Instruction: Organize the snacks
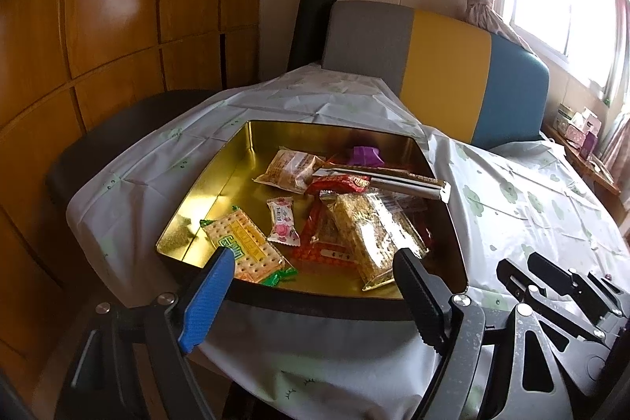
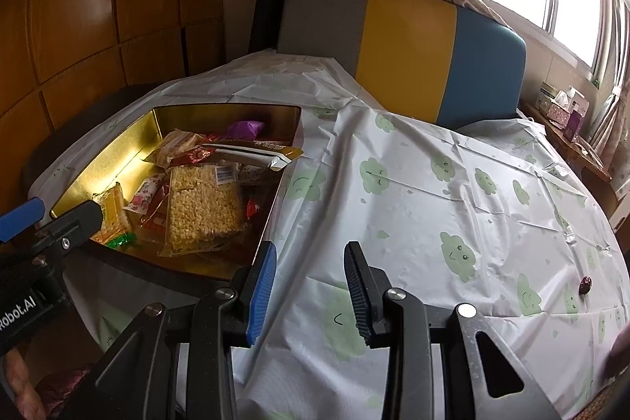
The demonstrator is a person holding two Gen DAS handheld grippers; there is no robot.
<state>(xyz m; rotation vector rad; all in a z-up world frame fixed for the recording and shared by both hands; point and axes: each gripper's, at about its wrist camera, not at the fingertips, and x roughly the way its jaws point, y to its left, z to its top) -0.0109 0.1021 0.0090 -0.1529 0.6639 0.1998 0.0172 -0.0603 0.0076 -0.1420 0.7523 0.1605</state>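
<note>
A gold tin box (image 1: 204,184) sits on the table and holds several snacks: a cracker pack (image 1: 244,247), a pink candy (image 1: 282,221), a puffed rice bar (image 1: 366,227), a purple wrapper (image 1: 366,155) and a long stick pack (image 1: 393,178). My left gripper (image 1: 311,262) is open and empty at the tin's near edge. The tin (image 2: 118,148) also shows in the right wrist view at left, with the left gripper (image 2: 47,219) beside it. My right gripper (image 2: 310,262) is open and empty over the tablecloth. A small dark red candy (image 2: 585,285) lies on the cloth at right.
A white tablecloth with green clouds (image 2: 433,184) covers the table. A grey, yellow and blue chair back (image 2: 401,54) stands behind it. Wooden panels (image 1: 98,26) line the left wall. A shelf with small boxes (image 2: 567,109) is under the window.
</note>
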